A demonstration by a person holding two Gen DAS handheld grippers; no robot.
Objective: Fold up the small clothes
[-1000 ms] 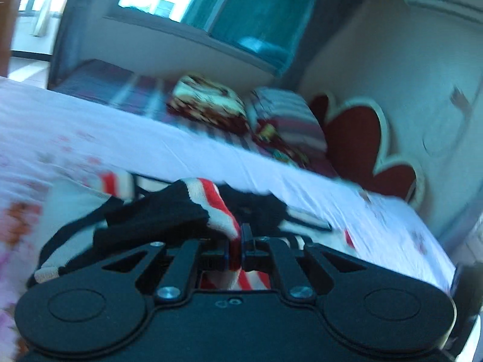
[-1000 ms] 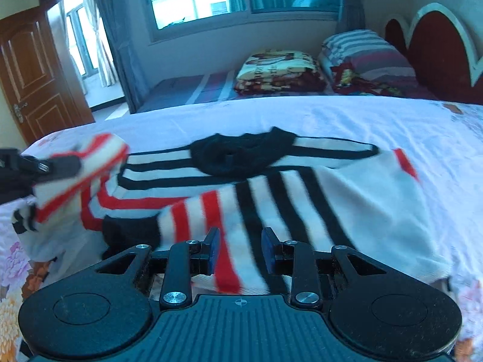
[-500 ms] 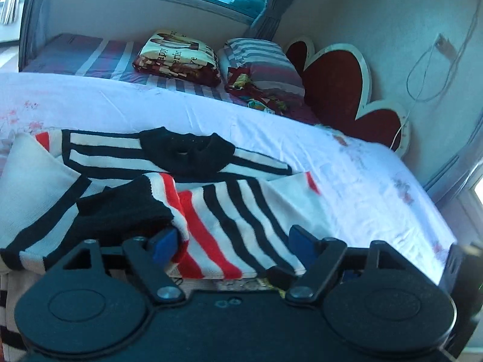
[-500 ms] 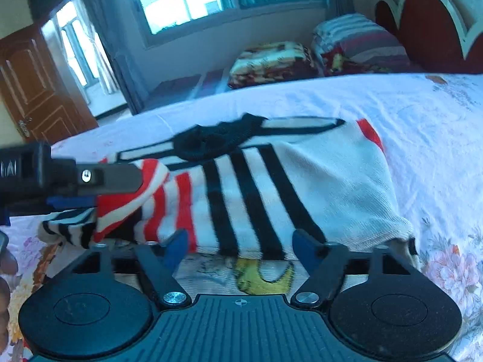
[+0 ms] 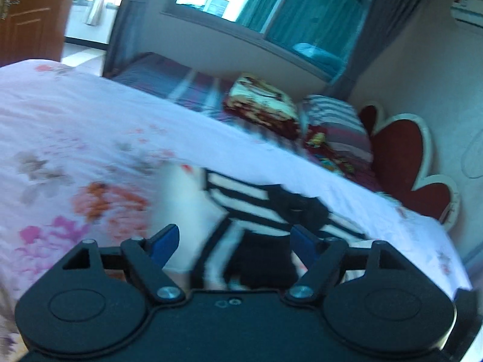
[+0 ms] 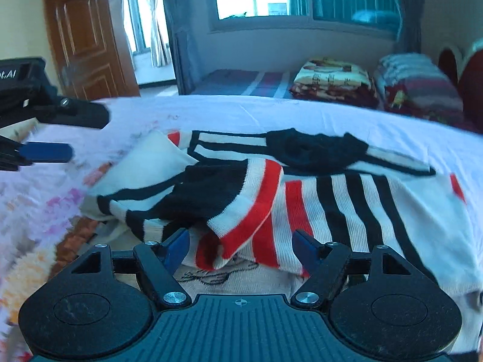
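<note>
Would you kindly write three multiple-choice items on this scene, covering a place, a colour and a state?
1. Where does the striped sweater lie?
A. on the bed
B. on the floor
C. on a chair

2. What colour is the sweater's collar?
A. red
B. black
C. yellow

3. How do the right gripper jaws stand?
A. clamped on the sleeve
B. apart, gripping nothing
C. shut, empty

Answers: A, the floral sheet lies beneath it; B, the neck is black; B, the blue pads stand clear of the cloth.
</note>
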